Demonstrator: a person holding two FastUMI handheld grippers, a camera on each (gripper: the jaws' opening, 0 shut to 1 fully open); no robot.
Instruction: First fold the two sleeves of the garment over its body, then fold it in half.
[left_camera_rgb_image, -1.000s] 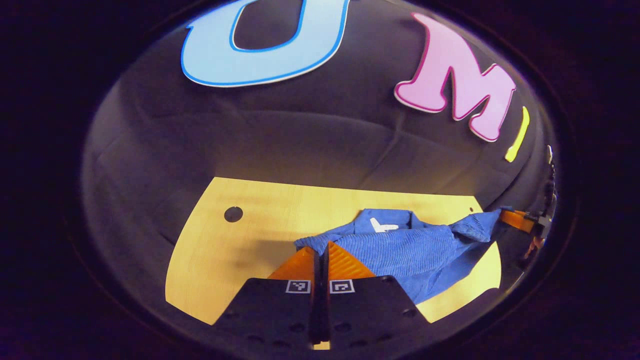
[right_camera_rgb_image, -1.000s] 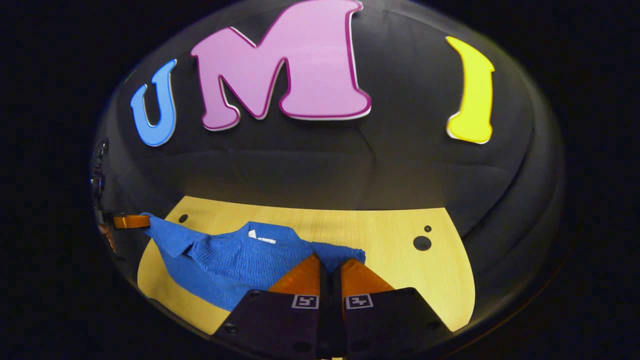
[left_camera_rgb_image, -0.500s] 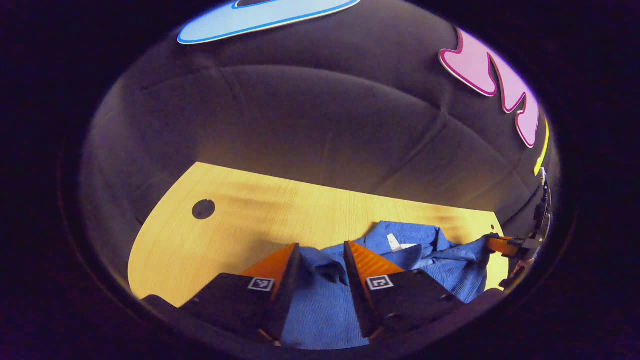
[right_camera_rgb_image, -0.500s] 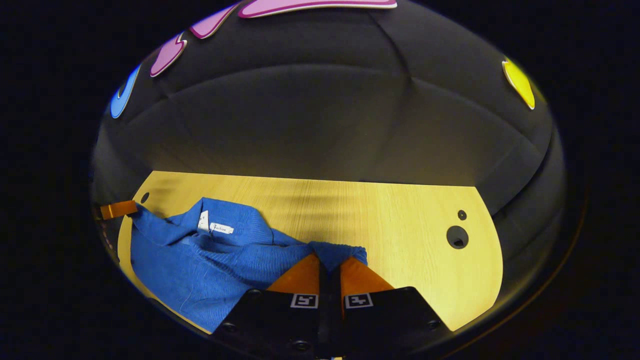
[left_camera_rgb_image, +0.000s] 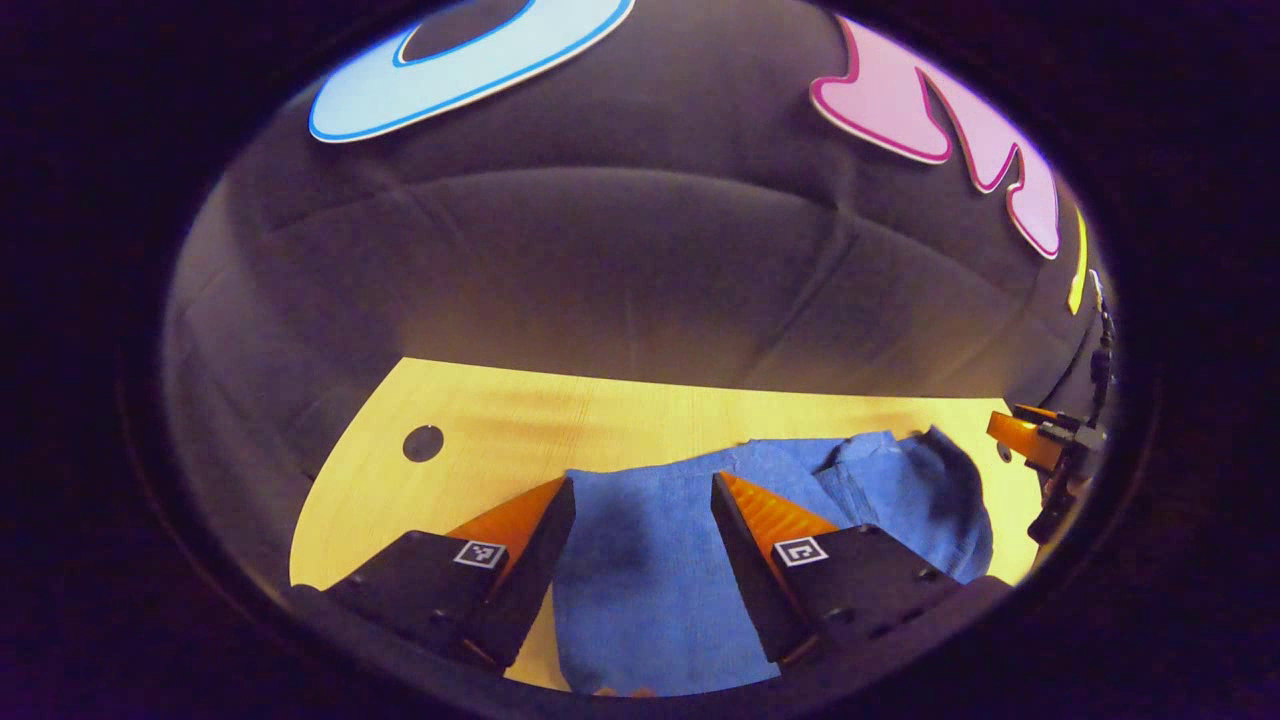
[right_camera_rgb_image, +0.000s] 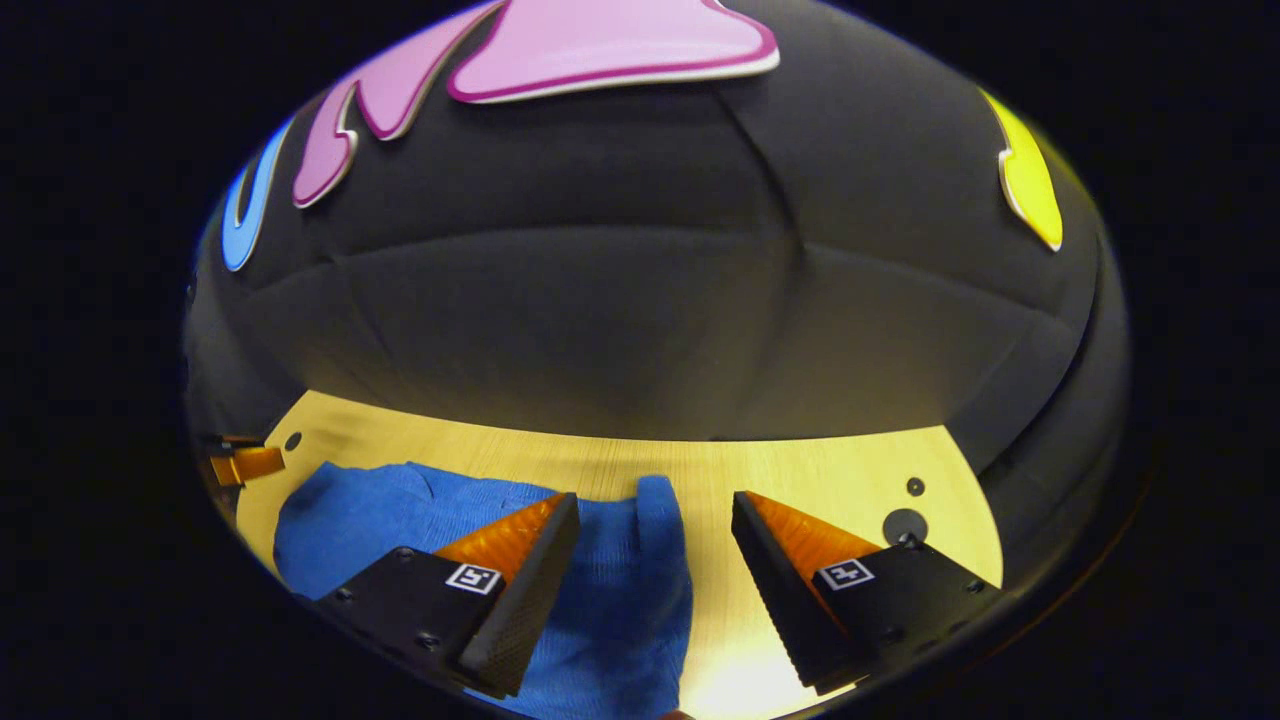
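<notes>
Booth: black padded cloth wall behind; pale wooden tabletop (left_camera_rgb_image: 480, 420) with a round cable hole (left_camera_rgb_image: 422, 443) toward its left end in the left gripper view, a larger hole (right_camera_rgb_image: 904, 524) and a small one (right_camera_rgb_image: 915, 487) toward its right end in the right gripper view.

Item: blue knit garment (left_camera_rgb_image: 660, 560), lying flat on the table, folded; a rounded bulge of cloth at its far right corner in the left gripper view; a raised fold edge (right_camera_rgb_image: 660, 520) along its right side in the right gripper view; sleeves cannot be made out separately, presumably tucked within.

Left gripper (left_camera_rgb_image: 640, 500): fingers spread wide, poised over the garment, holding nothing; cloth shows in the gap between them.

Right gripper (right_camera_rgb_image: 655, 515): fingers spread wide, holding nothing; its left finger over the garment's right edge, its right finger over bare table; seen also at the far right rim of the left gripper view (left_camera_rgb_image: 1040, 445), beside the garment.
</notes>
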